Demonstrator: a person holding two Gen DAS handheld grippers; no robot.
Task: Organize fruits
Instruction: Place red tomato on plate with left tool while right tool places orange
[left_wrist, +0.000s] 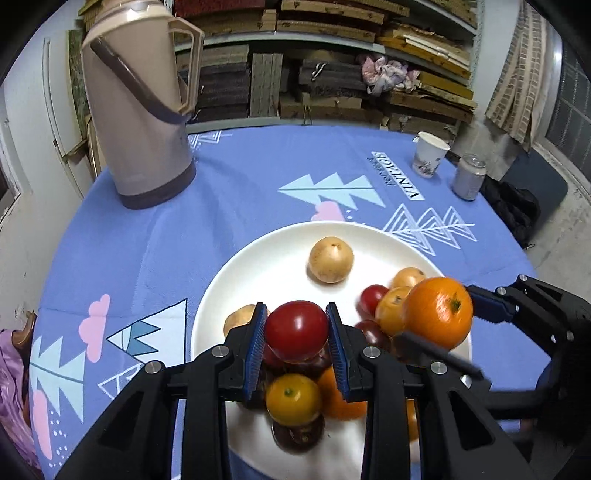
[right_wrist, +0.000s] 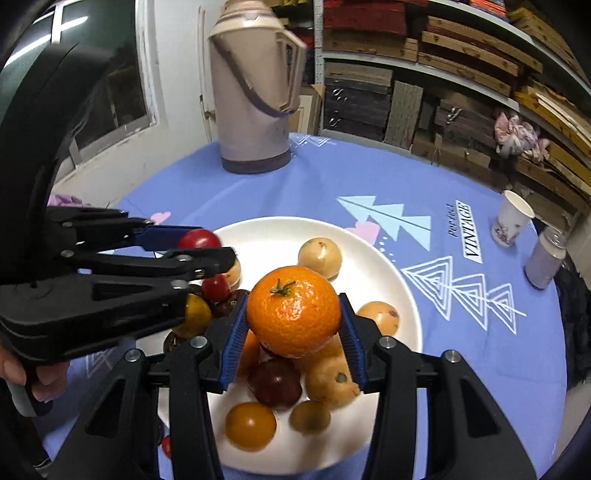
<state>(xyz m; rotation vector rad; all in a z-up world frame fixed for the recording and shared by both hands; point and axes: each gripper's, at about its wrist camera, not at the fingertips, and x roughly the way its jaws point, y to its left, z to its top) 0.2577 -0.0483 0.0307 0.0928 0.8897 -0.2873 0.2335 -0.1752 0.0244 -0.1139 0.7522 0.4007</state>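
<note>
Left gripper (left_wrist: 296, 330) clamped on a red tomato (left_wrist: 296, 329), blue pads pressed to both its sides, held above the near part of the white plate (left_wrist: 229, 280). Right gripper (right_wrist: 293, 314) clamped on a tangerine (right_wrist: 293, 311), green stem up, likewise held over the plate. Beneath them on the plate, a loose heap of yellow, orange and dark red cherry tomatoes, plus a pale yellow round fruit (left_wrist: 330, 259) lying alone toward the far side. Plate resting on a blue printed tablecloth (left_wrist: 240, 177). Farther back on the cloth, a beige thermos jug (left_wrist: 138, 107) at left; a paper cup (left_wrist: 428, 155) and a drinks can (left_wrist: 469, 177) side by side at right.
</note>
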